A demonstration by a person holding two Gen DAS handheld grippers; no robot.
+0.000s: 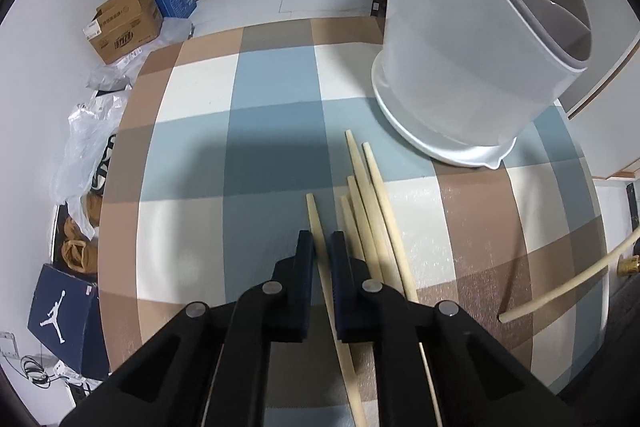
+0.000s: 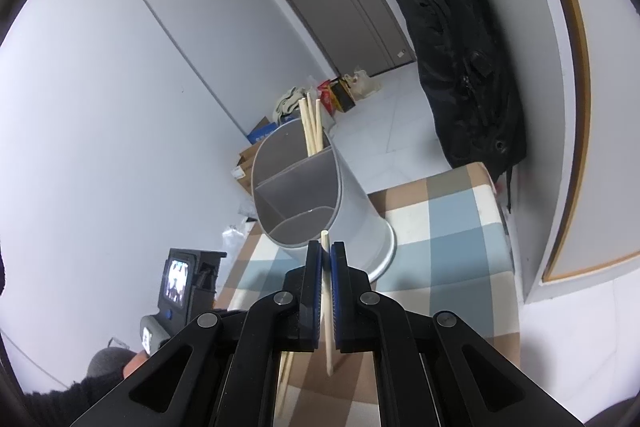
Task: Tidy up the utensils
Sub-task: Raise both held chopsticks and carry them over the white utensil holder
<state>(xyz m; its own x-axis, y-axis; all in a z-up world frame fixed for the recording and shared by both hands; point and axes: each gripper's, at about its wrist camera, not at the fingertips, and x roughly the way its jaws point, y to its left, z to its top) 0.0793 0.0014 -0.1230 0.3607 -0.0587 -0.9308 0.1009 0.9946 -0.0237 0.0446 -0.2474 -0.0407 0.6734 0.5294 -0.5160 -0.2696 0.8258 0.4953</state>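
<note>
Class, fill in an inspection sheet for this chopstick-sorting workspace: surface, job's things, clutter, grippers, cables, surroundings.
Surface: checked tablecloth in blue, white and brown covers the table.
Job's things: grey divided holder standing on the cloth, several chopsticks already in its far compartment; loose chopsticks lie beside it.
Clutter: nothing seen on the table besides the job's things.
Grippers: left gripper low over the cloth, fingers either side of one chopstick; right gripper shut on a raised chopstick near the holder.
Cables: a cable on the floor.
Surroundings: cardboard boxes, bags, shoebox, black bag hanging by a door.
</note>
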